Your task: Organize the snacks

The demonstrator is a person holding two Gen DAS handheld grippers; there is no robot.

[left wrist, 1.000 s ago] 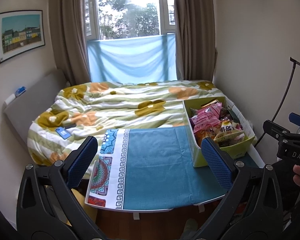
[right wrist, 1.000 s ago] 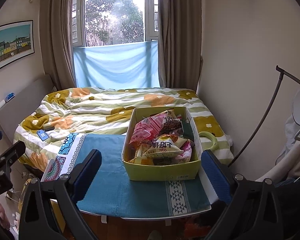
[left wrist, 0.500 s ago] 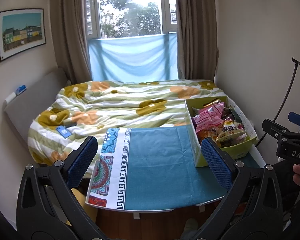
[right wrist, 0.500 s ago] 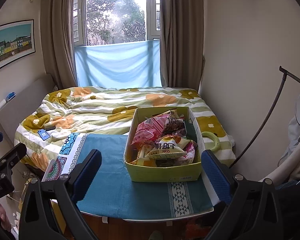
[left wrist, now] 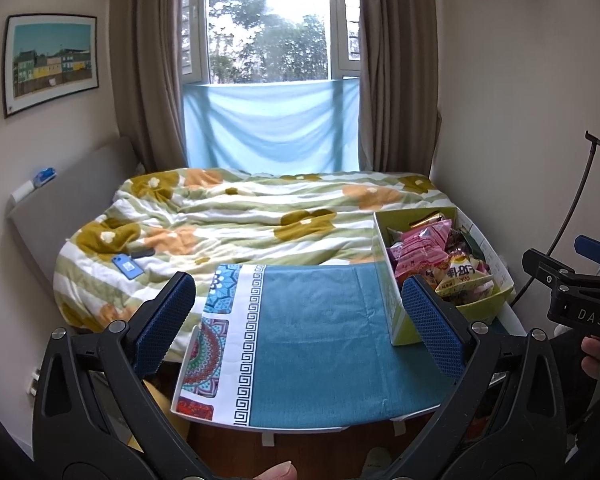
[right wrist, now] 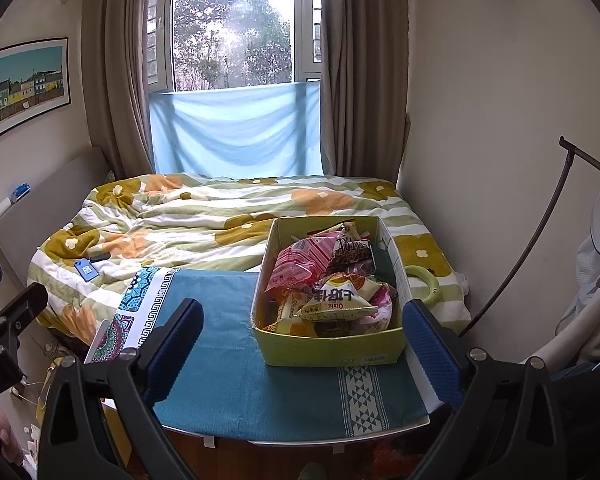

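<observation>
From the left wrist view, the left tongs (left wrist: pixel 298 314) are spread wide with nothing between the blue pads (left wrist: pixel 165 322), held above the near edge of the counter (left wrist: pixel 320 344), which is covered by a teal cloth with a patterned border on its left side. The box (left wrist: pixel 400 312) — yellow-green, open-topped — sits at the counter's right end, full of snacks (left wrist: pixel 424 246): a pink packet on top, a yellow-and-white bag nearer the front. Beyond the counter lies the bed (left wrist: pixel 240 220) under a flowered quilt, a blue phone (left wrist: pixel 127 267) resting on its left part. At the far right edge the right tongs (left wrist: pixel 572 280) show from the side, well apart from the box; from this angle I cannot tell their spread.

From the right wrist view, the right tongs (right wrist: pixel 302 336) are wide apart and empty, their pads (right wrist: pixel 432 354) flanking the box (right wrist: pixel 332 346) in the picture but short of it, not touching. The box stands on the right half of the counter (right wrist: pixel 220 368), its snacks (right wrist: pixel 328 280) heaped to the rim — pink packet at the back left, a pale bag with printed characters in front. A green ring (right wrist: pixel 422 284) lies on the bed (right wrist: pixel 204 216) just right of the box. The phone (right wrist: pixel 85 269) sits on the quilt at left. A side of the left tongs (right wrist: pixel 4 320) shows at the left edge.
</observation>
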